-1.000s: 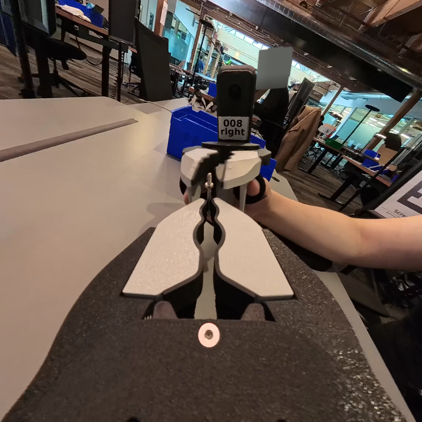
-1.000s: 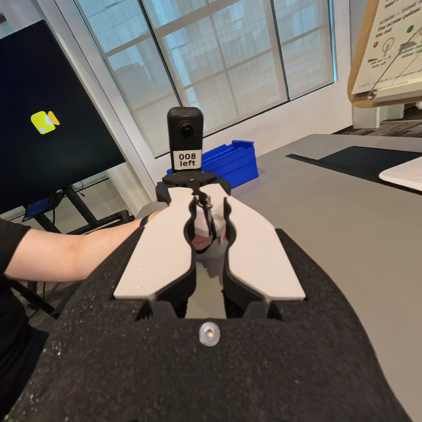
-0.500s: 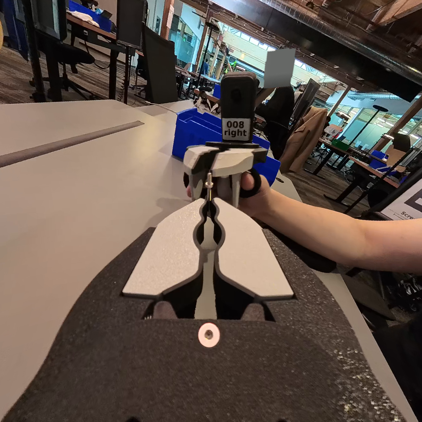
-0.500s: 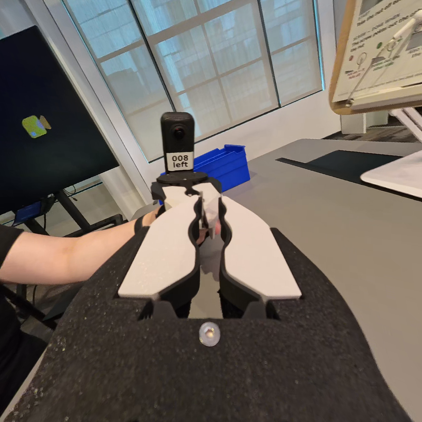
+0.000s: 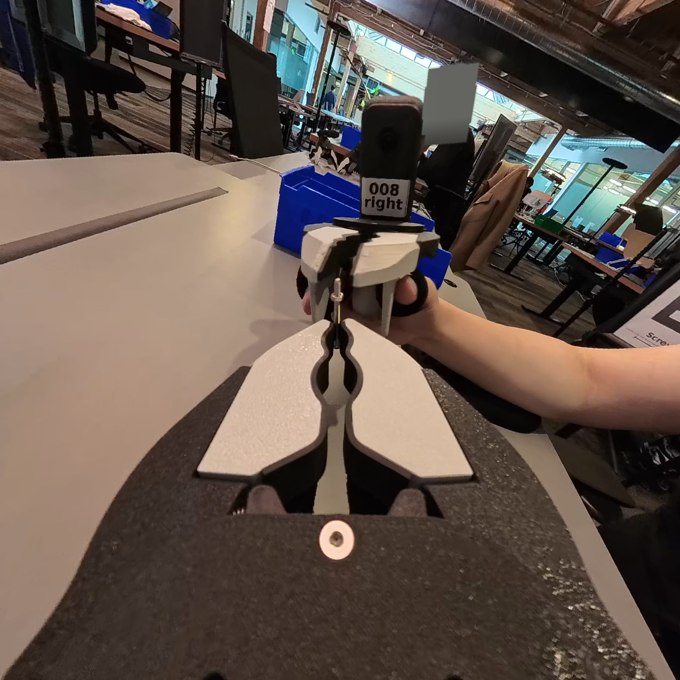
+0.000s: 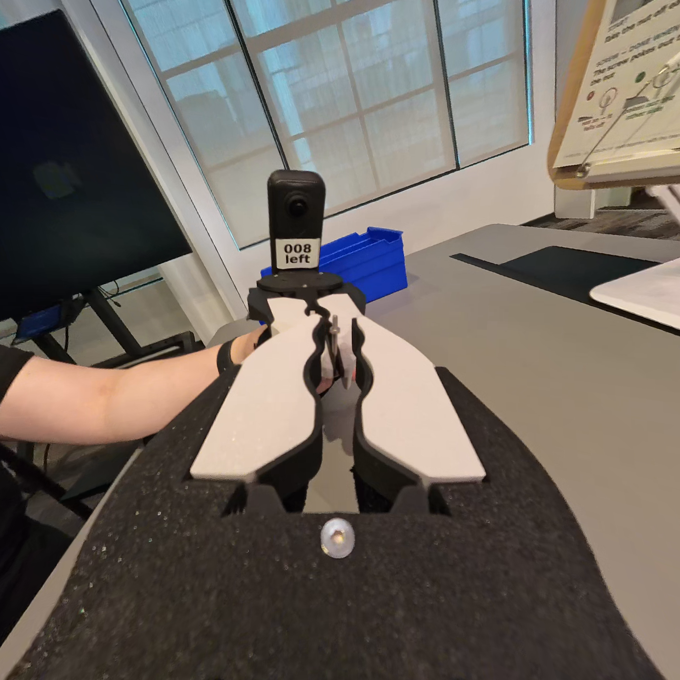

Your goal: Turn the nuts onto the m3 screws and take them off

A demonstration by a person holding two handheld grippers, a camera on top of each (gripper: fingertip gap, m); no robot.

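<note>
My left gripper (image 5: 335,325) is shut on the lower shank of a thin m3 screw (image 5: 336,307), which stands upright above its fingertips. A small nut (image 5: 337,294) sits near the screw's top. My right gripper (image 6: 335,325) faces the left one, tips almost touching, and is open by a narrow gap. The screw (image 6: 333,344) and its nut (image 6: 334,330) show in that gap, and I cannot tell if a finger touches them. The right gripper (image 5: 344,257) also shows head-on in the left wrist view, and the left gripper (image 6: 318,312) in the right wrist view.
Both grippers hover over a grey table (image 5: 128,294). A blue bin (image 5: 312,206) stands behind the right gripper, another blue bin (image 6: 364,261) behind the left. A black mat (image 6: 574,268), a white tray (image 6: 644,298) and an instruction board (image 6: 618,92) lie to the right. The grippers are tip to tip, or close to it.
The right gripper's jaws have narrowed around the screw's top and its view has swung slightly. The left gripper stays shut on the screw.
</note>
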